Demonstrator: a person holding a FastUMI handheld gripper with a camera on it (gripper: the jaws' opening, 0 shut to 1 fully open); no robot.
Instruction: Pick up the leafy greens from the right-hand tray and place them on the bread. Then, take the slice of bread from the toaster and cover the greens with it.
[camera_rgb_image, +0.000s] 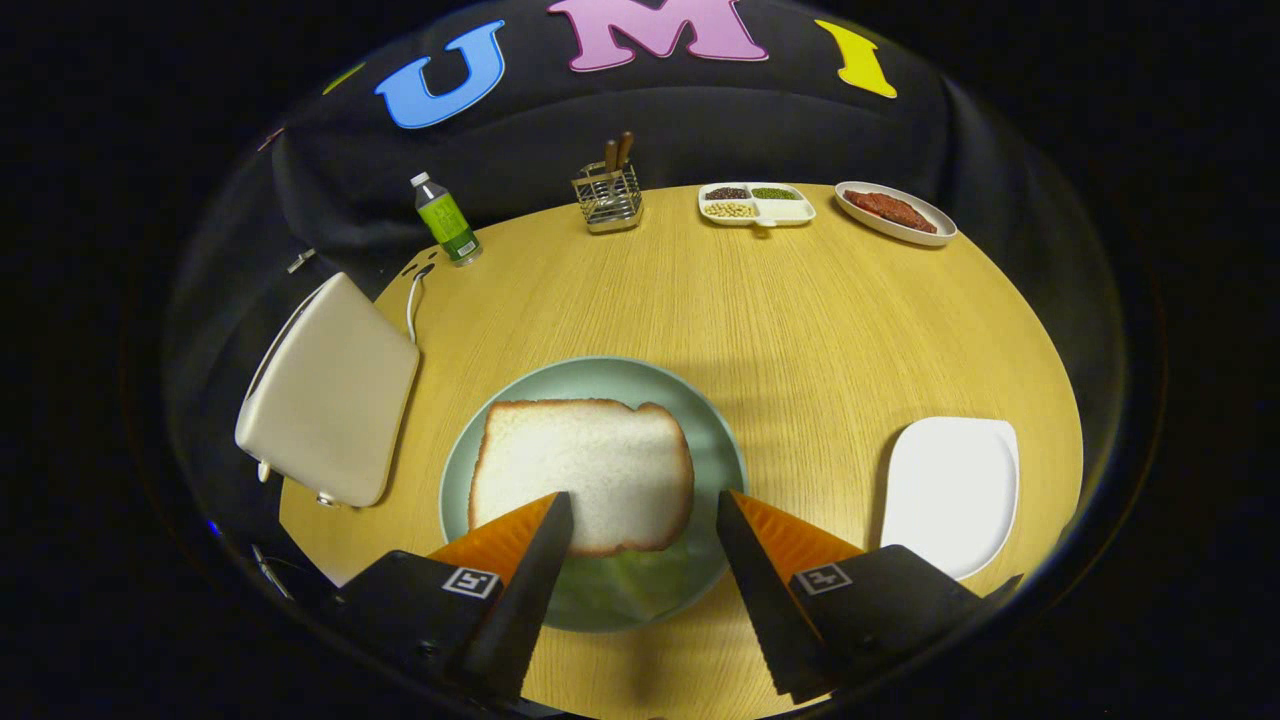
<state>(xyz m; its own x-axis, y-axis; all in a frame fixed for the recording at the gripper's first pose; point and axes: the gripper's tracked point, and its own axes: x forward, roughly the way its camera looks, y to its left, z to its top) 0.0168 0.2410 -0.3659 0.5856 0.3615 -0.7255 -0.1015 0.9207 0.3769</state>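
Spread tongs (645, 520) frame a bread slice (585, 472), long axis crosswise, atop leafy greens (620, 585) on a green plate (600, 372).

White bread slice (585, 470) flat atop leafy greens (620, 585) on green plate (720, 440).

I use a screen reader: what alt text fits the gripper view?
The gripper hangs open over a green plate, where a bread slice covers leafy greens. A toaster sits left of the plate, a white tray right.
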